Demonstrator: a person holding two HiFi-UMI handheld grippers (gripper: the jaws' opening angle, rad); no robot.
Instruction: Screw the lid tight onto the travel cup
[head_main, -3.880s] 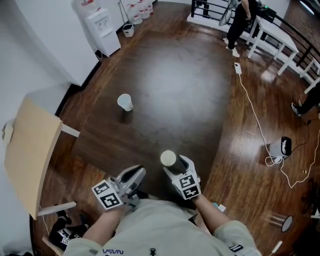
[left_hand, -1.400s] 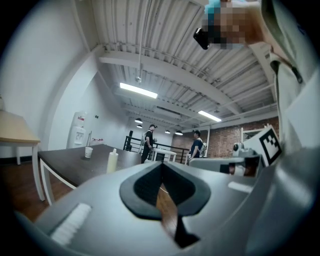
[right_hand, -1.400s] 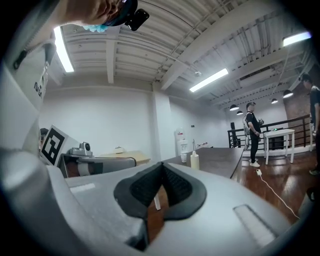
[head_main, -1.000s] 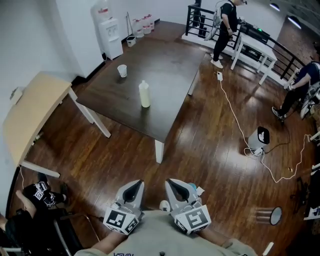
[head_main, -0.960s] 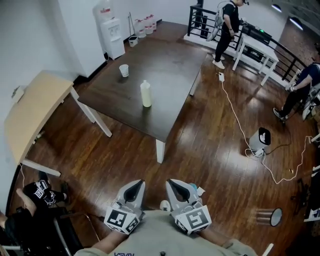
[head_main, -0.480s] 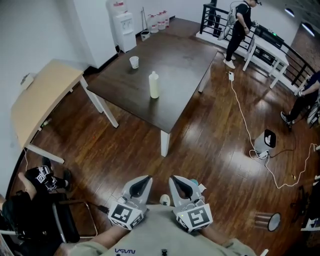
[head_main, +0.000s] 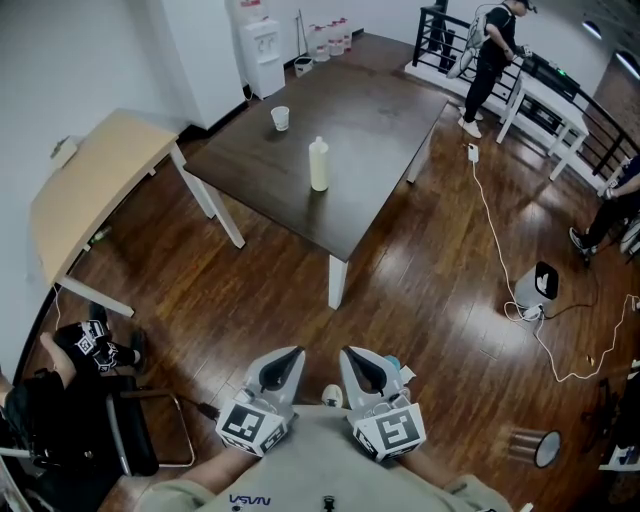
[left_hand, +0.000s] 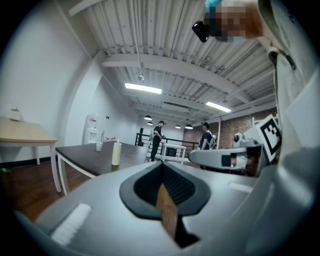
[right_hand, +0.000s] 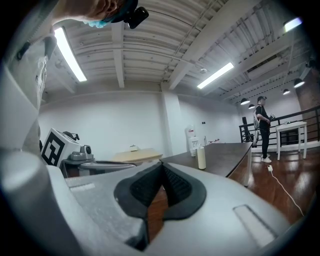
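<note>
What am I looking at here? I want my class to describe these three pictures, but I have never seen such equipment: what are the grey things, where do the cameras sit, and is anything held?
There is no robot: a person holds a grey two-jaw gripper in each hand, each carrying a cube with black-and-white square markers. The wide picture comes from a camera on the person's head, looking down: the left gripper and right gripper sit close to the body. The other two pictures come from cameras riding on each gripper, looking along its jaws. Both show the jaws together with nothing between them, so nothing is held. Across the wooden floor stands a dark brown rectangular table, bearing a tall cream-coloured travel cup and a small white paper cup.
</note>
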